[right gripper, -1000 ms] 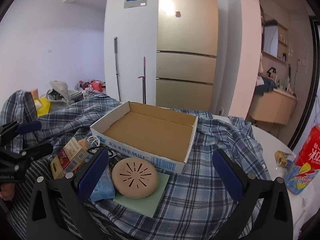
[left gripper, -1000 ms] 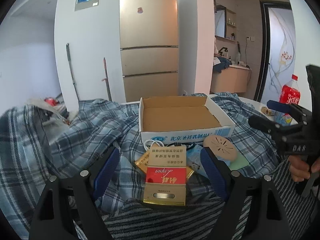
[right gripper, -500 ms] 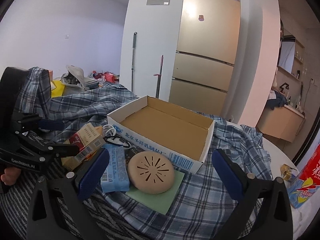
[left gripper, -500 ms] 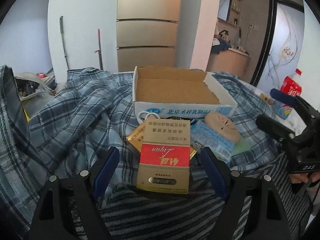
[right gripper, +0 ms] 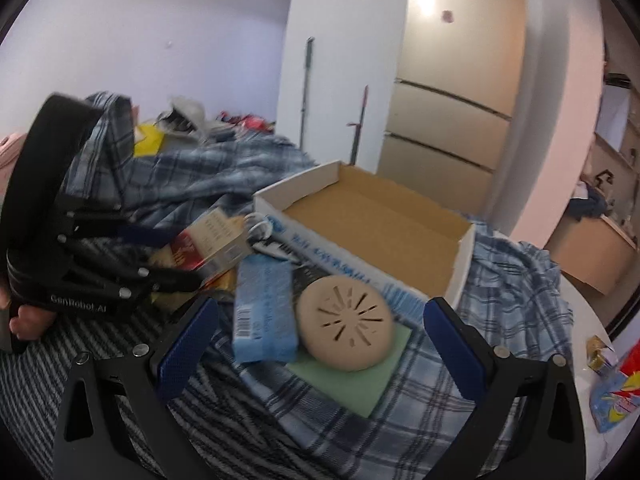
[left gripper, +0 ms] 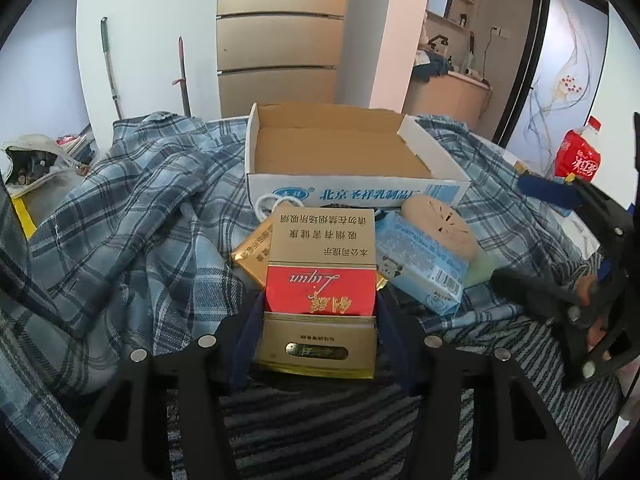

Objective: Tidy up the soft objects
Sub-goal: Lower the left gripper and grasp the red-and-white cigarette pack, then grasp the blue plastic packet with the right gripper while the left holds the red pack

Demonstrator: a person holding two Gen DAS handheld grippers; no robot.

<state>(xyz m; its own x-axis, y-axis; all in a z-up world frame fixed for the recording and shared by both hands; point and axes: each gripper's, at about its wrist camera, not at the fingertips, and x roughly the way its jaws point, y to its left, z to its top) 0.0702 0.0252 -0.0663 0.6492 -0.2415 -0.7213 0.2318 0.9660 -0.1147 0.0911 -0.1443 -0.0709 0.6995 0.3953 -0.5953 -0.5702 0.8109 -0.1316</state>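
Note:
My left gripper (left gripper: 320,320) is shut on a red and gold cigarette carton (left gripper: 322,276), its pads pressed on both sides; the carton also shows in the right wrist view (right gripper: 208,240). My right gripper (right gripper: 320,336) is open, with a tan round vented pad (right gripper: 346,334) and a blue tissue pack (right gripper: 264,316) between its fingers, untouched. The pad lies on a green sponge sheet (right gripper: 352,384). An open cardboard box (left gripper: 340,152) stands behind them, with nothing in it. A blue plaid shirt (left gripper: 132,208) covers the table.
A striped grey cloth (left gripper: 320,420) lies at the near edge. A red drink bottle (left gripper: 578,156) stands at the far right. A white cable (left gripper: 276,204) lies against the box front. A second gold carton (left gripper: 252,252) lies under the held one.
My left gripper has closed on the carton. My right gripper has moved in lower and closer over the pad and tissue pack.

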